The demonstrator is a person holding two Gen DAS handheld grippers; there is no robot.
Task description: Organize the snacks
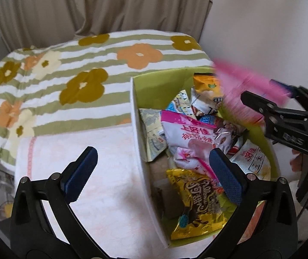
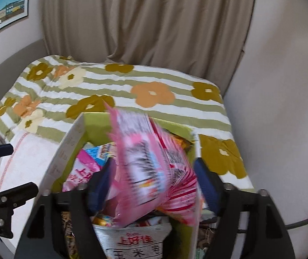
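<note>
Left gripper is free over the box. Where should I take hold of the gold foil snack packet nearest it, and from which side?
Probably the crimped top edge of the gold foil snack packet, approached from above. It lies flat on the pile against the white near wall of the green-lined box, so side access looks blocked. The left gripper is open, while the right gripper holds the pink snack bag.

Our left gripper point(image 1: 154, 172) hangs with its blue pads spread wide, gripping nothing. At two o'clock from it, our right gripper point(image 2: 156, 170) points toward nine o'clock, its fingers point(image 2: 102, 179) parted around a blurred pink packet point(image 2: 145, 164).
</note>
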